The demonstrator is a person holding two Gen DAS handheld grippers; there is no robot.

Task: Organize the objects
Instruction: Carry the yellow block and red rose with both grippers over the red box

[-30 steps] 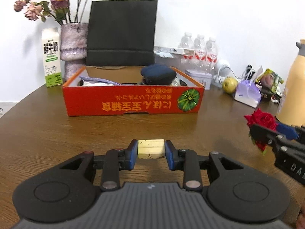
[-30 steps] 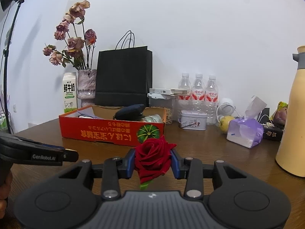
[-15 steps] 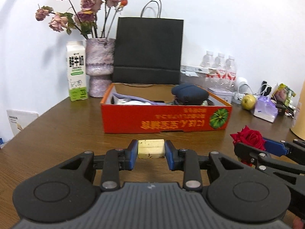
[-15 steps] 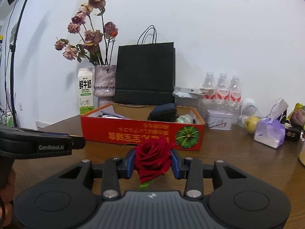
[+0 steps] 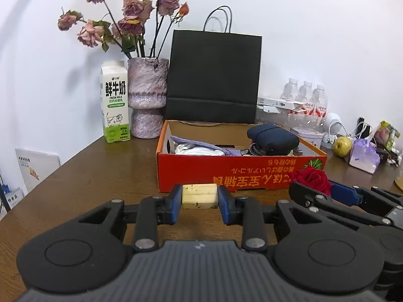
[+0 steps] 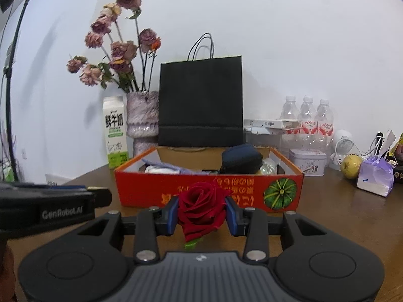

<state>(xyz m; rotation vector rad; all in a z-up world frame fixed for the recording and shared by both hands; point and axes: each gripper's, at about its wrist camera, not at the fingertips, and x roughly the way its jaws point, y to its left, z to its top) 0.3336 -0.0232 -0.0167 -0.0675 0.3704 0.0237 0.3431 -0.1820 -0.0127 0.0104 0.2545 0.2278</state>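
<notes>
My left gripper (image 5: 199, 197) is shut on a pale yellow block (image 5: 199, 195) and holds it above the wooden table, just in front of the red cardboard box (image 5: 241, 175). My right gripper (image 6: 202, 214) is shut on a red rose (image 6: 201, 207); the rose also shows in the left wrist view (image 5: 312, 178), to the right of the left gripper. The red box (image 6: 209, 191) holds a dark blue pouch (image 6: 240, 161), white and lilac items. The left gripper shows at the left edge of the right wrist view (image 6: 98, 196).
A black paper bag (image 5: 214, 75), a vase of dried roses (image 5: 147, 100) and a milk carton (image 5: 114, 100) stand behind the box. Water bottles (image 6: 307, 118), a tin (image 6: 307, 162), a yellow-green fruit (image 6: 351, 166) and a lilac tissue pack (image 6: 375, 178) sit at the right.
Both grippers have turned left and come closer to the red box, still holding the block and the rose. The vase and milk carton now sit nearer the middle of both views.
</notes>
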